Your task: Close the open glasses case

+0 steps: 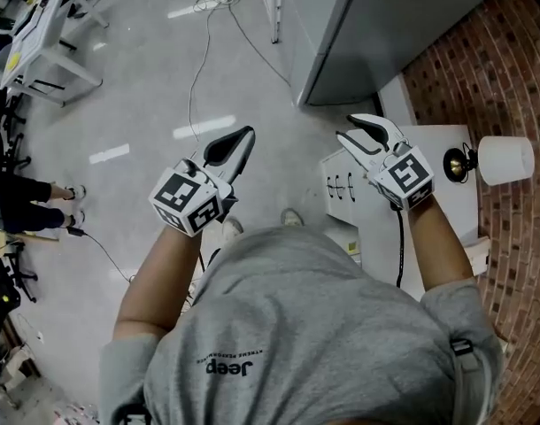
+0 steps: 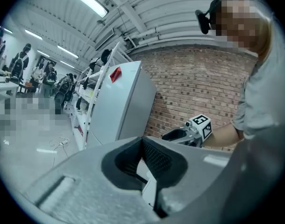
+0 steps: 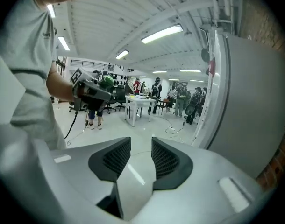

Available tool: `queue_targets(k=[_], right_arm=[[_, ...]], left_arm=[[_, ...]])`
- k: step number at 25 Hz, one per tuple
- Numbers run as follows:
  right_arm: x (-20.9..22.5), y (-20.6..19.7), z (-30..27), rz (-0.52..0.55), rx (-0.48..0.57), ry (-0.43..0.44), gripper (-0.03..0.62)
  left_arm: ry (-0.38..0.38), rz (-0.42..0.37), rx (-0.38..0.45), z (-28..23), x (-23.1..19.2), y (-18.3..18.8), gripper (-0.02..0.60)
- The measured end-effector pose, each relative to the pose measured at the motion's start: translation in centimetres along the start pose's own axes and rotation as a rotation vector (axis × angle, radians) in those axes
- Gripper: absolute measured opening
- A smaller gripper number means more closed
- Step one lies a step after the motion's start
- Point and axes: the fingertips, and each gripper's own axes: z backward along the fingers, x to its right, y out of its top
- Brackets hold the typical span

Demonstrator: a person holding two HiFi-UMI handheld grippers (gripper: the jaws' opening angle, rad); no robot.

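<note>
No glasses case shows in any view. In the head view both grippers are held up in front of the person's chest, above the floor. My left gripper (image 1: 243, 136) has its dark pads together with nothing between them; in its own view the left gripper (image 2: 142, 142) has its pads meeting at the tip. My right gripper (image 1: 350, 127) hovers near the left edge of a white table (image 1: 447, 144). Seen in its own view, the right gripper (image 3: 141, 149) stands open with a narrow gap and only floor behind it.
A lamp with a white shade (image 1: 505, 159) stands on the white table by the brick wall (image 1: 509, 51). A tall grey cabinet (image 1: 385, 25) rises behind the table. Cables (image 1: 199, 60) trail over the grey floor; people and desks (image 3: 142, 99) stand farther off.
</note>
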Motion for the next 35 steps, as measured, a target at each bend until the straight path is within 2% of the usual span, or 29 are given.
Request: queue_targets(k=[6, 14, 20, 35], right_arm=[[-2.9, 7.4, -4.4, -0.069, 0.12, 0.04, 0.108], [-6.8, 11.8, -9.5, -0.175, 0.193, 0.065, 0.062], [-7.2, 13.0, -11.7, -0.211, 0.207, 0.042, 0.01], [-6.9, 12.5, -11.1, -0.246, 0.214, 0.018, 0.008]], left_arm=[[0.083, -0.022, 0.043, 5.9, -3.5, 2.0, -0.003], [0.172, -0.015, 0.088, 12.1, -6.8, 3.4, -0.003], [0.226, 0.001, 0.115, 14.9, -8.5, 3.6, -0.003], [0.245, 0.0, 0.133, 15.6, -8.4, 3.6, -0.003]])
